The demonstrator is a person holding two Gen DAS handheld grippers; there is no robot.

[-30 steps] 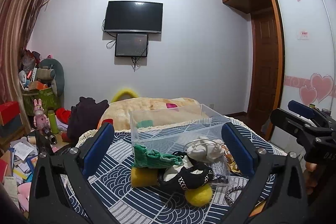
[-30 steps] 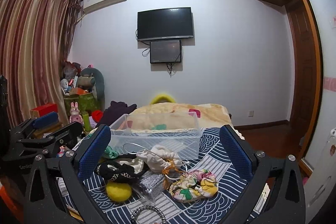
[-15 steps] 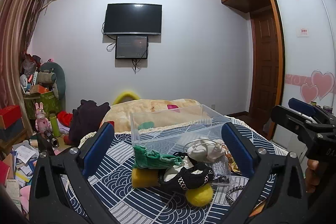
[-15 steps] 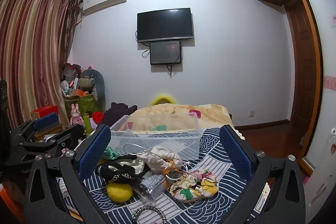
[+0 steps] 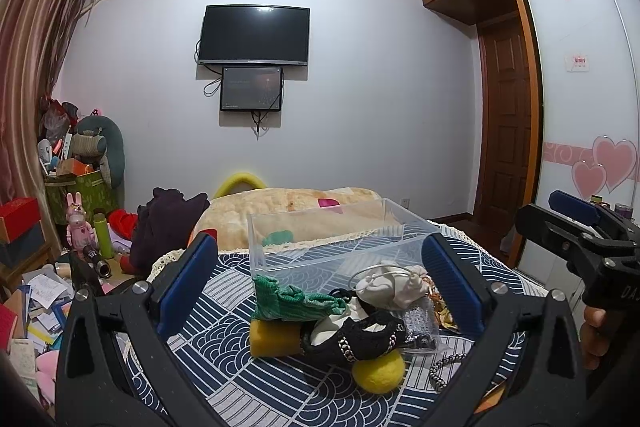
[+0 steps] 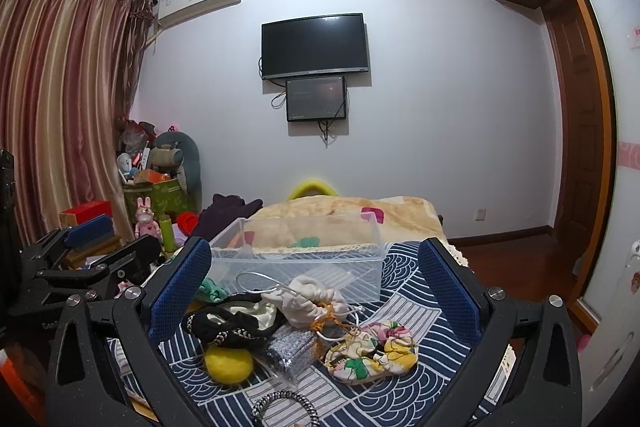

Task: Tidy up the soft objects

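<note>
A pile of soft objects lies on the blue patterned bedspread (image 5: 224,367): a green knit piece (image 5: 296,301), a yellow sponge (image 5: 272,341), a black chain-trimmed item (image 5: 352,337), a yellow felt ball (image 5: 378,371), a white drawstring pouch (image 5: 390,285) and a floral scrunchie (image 6: 372,353). A clear plastic box (image 5: 332,239) stands empty behind the pile. My left gripper (image 5: 320,291) is open and empty, held above the pile's near side. My right gripper (image 6: 316,291) is open and empty, also short of the pile.
A beige blanket (image 5: 296,207) and dark clothing (image 5: 168,223) lie beyond the box. A cluttered corner with toys and boxes (image 5: 76,187) is at the left. A beaded bracelet (image 6: 284,403) lies at the near edge. A wardrobe (image 5: 580,107) and door stand on the right.
Both grippers have drifted slightly; the view has tilted up a little. Nothing was taken hold of and the objects have not moved.
</note>
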